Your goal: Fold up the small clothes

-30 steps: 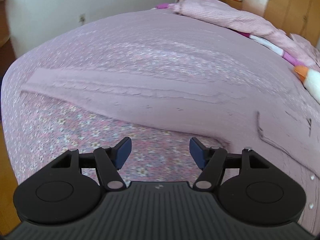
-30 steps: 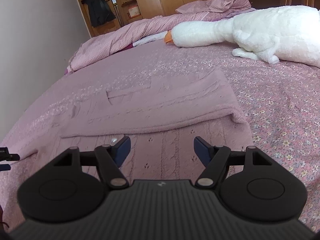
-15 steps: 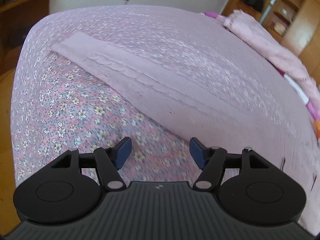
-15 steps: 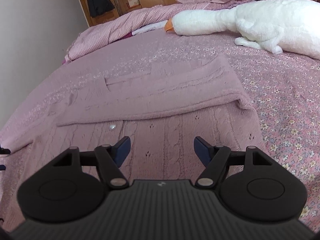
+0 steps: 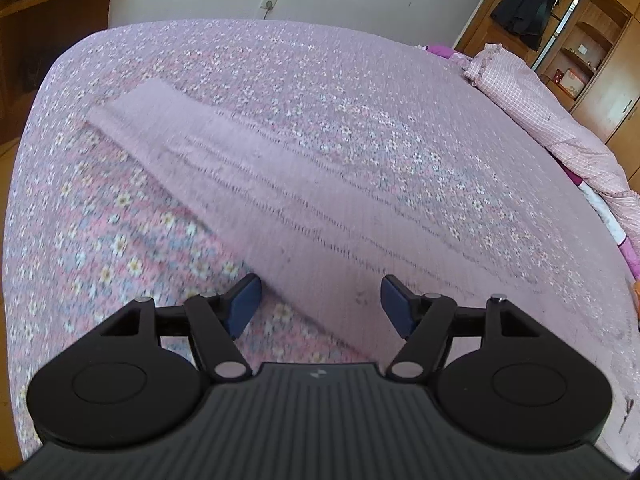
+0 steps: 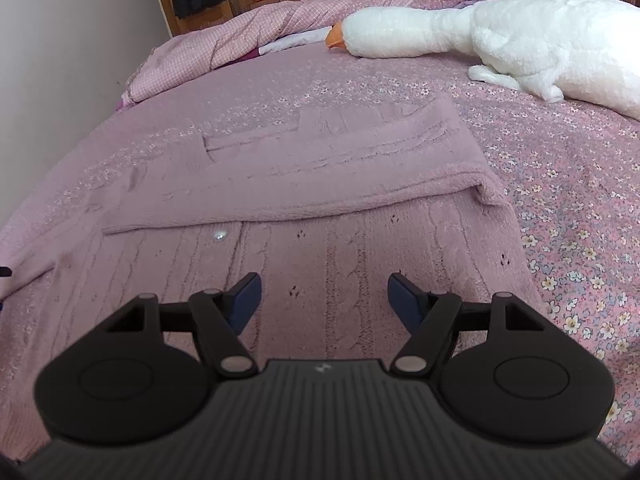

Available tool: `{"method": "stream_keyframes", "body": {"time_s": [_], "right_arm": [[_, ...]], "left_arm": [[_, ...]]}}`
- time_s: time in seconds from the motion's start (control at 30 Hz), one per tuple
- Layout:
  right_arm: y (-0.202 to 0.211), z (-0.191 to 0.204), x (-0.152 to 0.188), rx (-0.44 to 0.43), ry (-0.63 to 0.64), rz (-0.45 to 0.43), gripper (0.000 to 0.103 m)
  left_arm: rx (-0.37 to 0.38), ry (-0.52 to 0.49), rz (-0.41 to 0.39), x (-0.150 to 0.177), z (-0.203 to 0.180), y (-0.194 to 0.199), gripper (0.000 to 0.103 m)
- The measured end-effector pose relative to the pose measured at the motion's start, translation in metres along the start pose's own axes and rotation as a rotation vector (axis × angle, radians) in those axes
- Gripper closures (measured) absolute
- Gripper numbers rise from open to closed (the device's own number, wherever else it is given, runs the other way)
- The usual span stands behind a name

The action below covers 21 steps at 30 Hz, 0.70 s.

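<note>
Bed floral, big. Pink knit cardigan flat on it, right sleeve folded across, left sleeve stretched far-left. Soft, light, stretchy, I judge; pinch cuff edge. My left claw, right claw: both apart, empty.

Soft, even daylight is filling both views, casting only faint shadows. The left wrist view is smearing the pink cable-knit sweater and the floral pink bedspread with motion blur (the right view is staying sharp). Fisheye distortion is bowing the edges, with dark corners.
</note>
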State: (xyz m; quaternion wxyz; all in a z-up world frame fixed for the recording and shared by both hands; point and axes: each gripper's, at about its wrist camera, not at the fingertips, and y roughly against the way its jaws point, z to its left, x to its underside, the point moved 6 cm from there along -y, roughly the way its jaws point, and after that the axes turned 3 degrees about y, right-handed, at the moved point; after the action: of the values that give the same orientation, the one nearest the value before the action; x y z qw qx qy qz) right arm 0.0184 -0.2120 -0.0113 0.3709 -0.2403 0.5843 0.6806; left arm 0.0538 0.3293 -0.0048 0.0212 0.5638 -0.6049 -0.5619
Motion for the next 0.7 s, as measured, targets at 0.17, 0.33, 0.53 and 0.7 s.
{"method": "stream_keyframes", "body": {"time_s": [0.17,0.33,0.53,0.7], "right_arm": [[-0.001,0.006,0.0,-0.003,0.0,0.004,0.031],[-0.005,0.014,0.0,-0.009,0.004,0.018,0.031],[-0.007,0.021,-0.003,-0.006,0.017,0.013,0.031],[-0.01,0.024,-0.003,0.0,0.021,0.018,0.031]], "left_arm": [[0.007,0.013,-0.015,-0.004,0.001,-0.007,0.03],[0.024,0.005,-0.028,-0.012,-0.002,-0.014,0.03],[0.029,-0.043,-0.054,-0.017,-0.007,-0.024,0.03],[0.023,-0.149,-0.1,-0.018,-0.016,-0.028,0.044]]}}
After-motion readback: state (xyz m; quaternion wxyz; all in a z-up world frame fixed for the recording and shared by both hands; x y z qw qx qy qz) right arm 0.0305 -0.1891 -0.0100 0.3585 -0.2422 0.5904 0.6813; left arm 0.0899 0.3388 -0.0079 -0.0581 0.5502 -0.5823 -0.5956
